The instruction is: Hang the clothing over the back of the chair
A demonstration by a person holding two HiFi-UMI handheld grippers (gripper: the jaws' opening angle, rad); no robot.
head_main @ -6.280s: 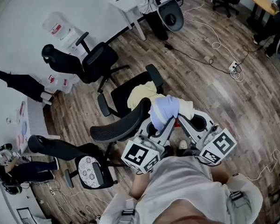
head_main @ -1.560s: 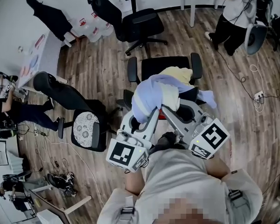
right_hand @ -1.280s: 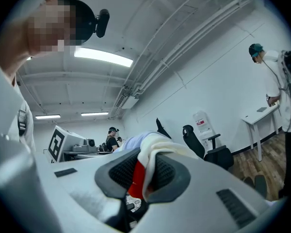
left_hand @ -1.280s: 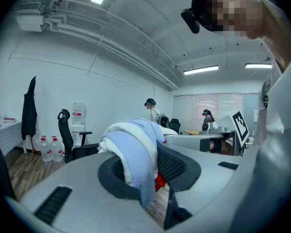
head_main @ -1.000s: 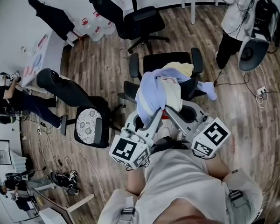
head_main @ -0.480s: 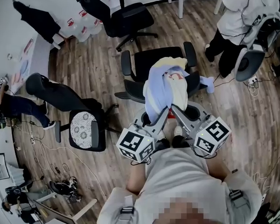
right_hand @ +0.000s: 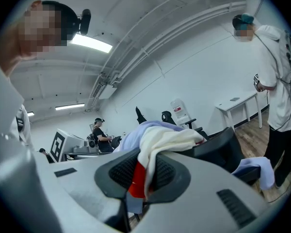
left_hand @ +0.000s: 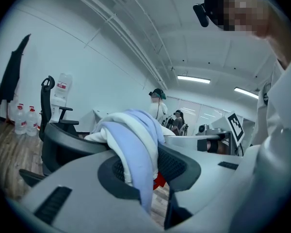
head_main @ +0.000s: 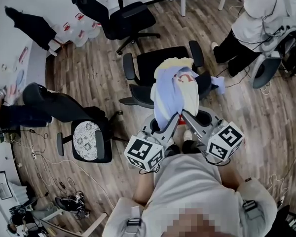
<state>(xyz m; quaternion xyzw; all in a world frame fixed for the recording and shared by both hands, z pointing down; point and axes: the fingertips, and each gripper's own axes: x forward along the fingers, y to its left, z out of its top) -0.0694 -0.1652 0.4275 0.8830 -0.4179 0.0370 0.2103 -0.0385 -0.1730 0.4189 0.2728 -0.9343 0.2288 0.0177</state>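
Observation:
A light blue and white garment (head_main: 173, 90) with a yellow part lies draped over the top of the black chair's backrest (head_main: 138, 94), and one sleeve hangs off to the right. My left gripper (head_main: 170, 118) and right gripper (head_main: 187, 115) sit side by side just behind the backrest, each shut on the garment's near edge. In the left gripper view blue and white folds (left_hand: 136, 144) run between the jaws, with the chair back (left_hand: 63, 147) beyond. In the right gripper view white cloth with a red patch (right_hand: 136, 176) is pinched between the jaws.
A second black office chair (head_main: 122, 19) stands further back, and a chair with a patterned seat (head_main: 86, 139) is at the left. A person in white (head_main: 259, 21) stands at the upper right. Cables lie on the wooden floor, with water bottles (head_main: 76, 29) by the wall.
Both grippers have sunk with the garment, which has come down from above the chair onto the top of the backrest. Earlier it was a raised bundle beside the chair.

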